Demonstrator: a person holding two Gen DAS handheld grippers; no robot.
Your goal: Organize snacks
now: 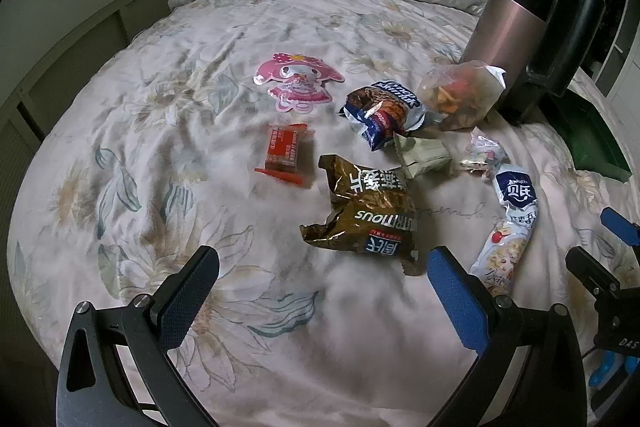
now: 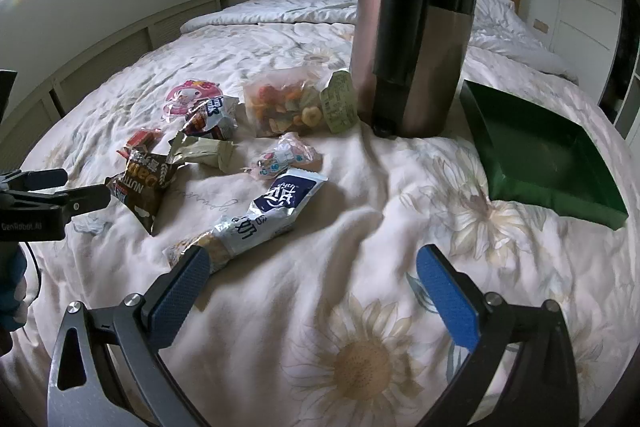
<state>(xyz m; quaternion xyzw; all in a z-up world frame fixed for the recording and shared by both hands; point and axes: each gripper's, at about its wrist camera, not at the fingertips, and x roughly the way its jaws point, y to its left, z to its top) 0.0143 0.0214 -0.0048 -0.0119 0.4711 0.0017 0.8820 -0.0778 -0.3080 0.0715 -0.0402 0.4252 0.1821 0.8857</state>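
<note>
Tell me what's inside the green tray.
The green tray shows only its bare floor and walls, no snacks. The strip of floor just behind its near wall is hidden.

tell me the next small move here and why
Probably lower the open right gripper onto the long white-and-blue snack packet lying just ahead of its left finger. Both grippers are empty, the green tray holds nothing, and that packet is the snack nearest the tray's side.
</note>
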